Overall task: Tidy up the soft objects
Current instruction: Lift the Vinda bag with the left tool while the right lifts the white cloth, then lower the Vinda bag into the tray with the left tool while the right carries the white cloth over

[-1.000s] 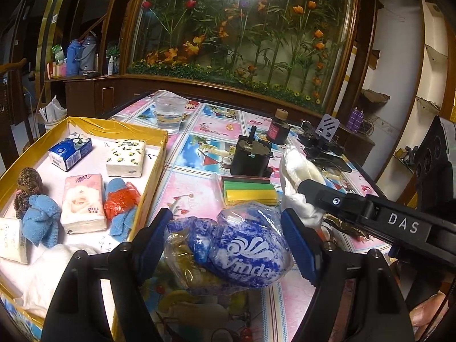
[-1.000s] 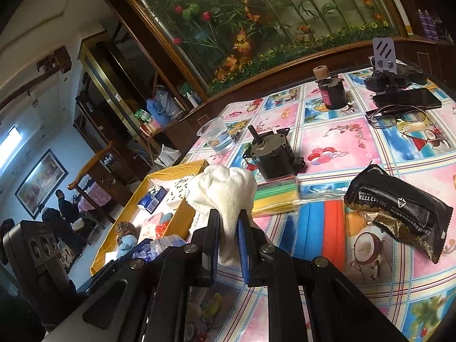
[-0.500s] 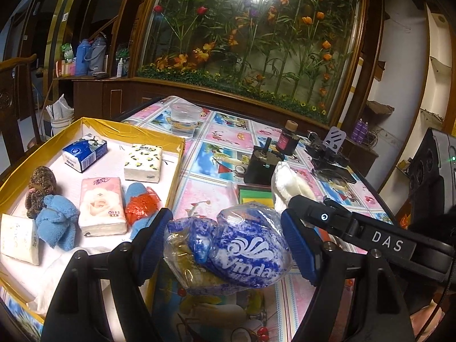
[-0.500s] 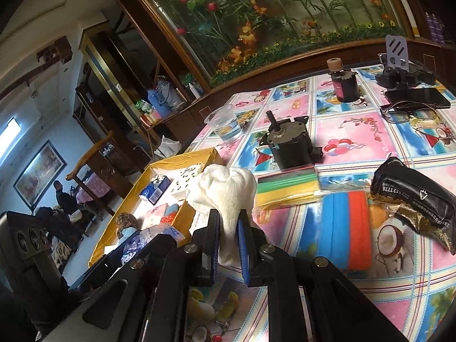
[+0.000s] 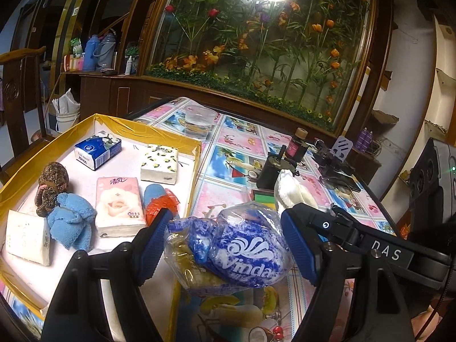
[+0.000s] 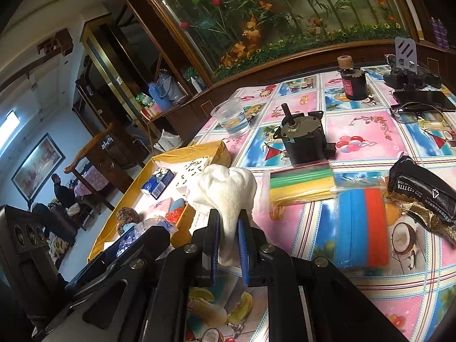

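My left gripper (image 5: 228, 248) is shut on a blue-and-white Vinda tissue pack (image 5: 242, 250) in clear wrap, held over the right edge of the yellow-rimmed tray (image 5: 136, 126). The tray holds several tissue packs, such as the pink one (image 5: 118, 205), and a blue cloth (image 5: 72, 222). A brown bundle (image 5: 51, 185) and a red-and-blue piece (image 5: 161, 199) lie there too. My right gripper (image 6: 229, 228) is shut on a white cloth (image 6: 225, 188), which hangs above the table just right of the tray (image 6: 196, 149). In the left wrist view that cloth (image 5: 293, 191) shows beside the Vinda pack.
On the patterned tablecloth stand a cup of water (image 6: 232, 118), a black motor (image 6: 305, 139) and a dark bottle (image 6: 353, 82). Green-yellow strips (image 6: 302, 182), blue-red sponges (image 6: 360, 225), a black packet (image 6: 421, 196) and glasses (image 6: 416, 114) lie to the right. A wooden chair (image 6: 91, 154) stands left of the table.
Both grippers have drifted left toward the tray with their loads still held. The tray now sits larger and nearer the middle of the left wrist view.
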{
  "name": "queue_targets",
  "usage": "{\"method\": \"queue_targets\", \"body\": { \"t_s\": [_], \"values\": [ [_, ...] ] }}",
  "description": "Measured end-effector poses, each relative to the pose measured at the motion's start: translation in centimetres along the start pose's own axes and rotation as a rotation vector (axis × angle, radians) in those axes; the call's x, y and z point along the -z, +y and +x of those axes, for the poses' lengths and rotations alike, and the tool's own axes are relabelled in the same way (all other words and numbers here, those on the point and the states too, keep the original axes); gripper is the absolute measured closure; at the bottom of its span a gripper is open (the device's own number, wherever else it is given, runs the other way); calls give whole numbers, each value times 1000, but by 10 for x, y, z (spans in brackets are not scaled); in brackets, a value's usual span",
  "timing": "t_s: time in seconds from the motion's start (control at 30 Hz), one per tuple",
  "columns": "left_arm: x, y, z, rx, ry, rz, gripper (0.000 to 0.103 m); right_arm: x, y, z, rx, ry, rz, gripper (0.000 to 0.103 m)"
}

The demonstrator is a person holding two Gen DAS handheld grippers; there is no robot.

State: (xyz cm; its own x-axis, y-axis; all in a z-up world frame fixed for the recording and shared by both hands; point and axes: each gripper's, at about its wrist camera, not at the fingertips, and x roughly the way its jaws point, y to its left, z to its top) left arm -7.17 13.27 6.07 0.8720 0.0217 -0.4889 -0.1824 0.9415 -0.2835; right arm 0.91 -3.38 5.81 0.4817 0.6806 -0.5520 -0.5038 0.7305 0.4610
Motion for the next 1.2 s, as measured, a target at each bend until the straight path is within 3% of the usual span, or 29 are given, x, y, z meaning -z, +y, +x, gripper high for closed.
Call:
{"method": "queue_targets", "body": {
  "t_s": [0.33,0.8,1.2],
  "values": [
    [-6,42,-14,-25,-55,-95,26,-3,19,9,-7,14,-42,90],
    [-20,125,-27,-159,-107,-258,25,-29,91,53,-105,72,-155,89],
    [-21,126,-25,-183,-104,-232,25,-69,139,132,-118,163,-177,90]
  ]
}}
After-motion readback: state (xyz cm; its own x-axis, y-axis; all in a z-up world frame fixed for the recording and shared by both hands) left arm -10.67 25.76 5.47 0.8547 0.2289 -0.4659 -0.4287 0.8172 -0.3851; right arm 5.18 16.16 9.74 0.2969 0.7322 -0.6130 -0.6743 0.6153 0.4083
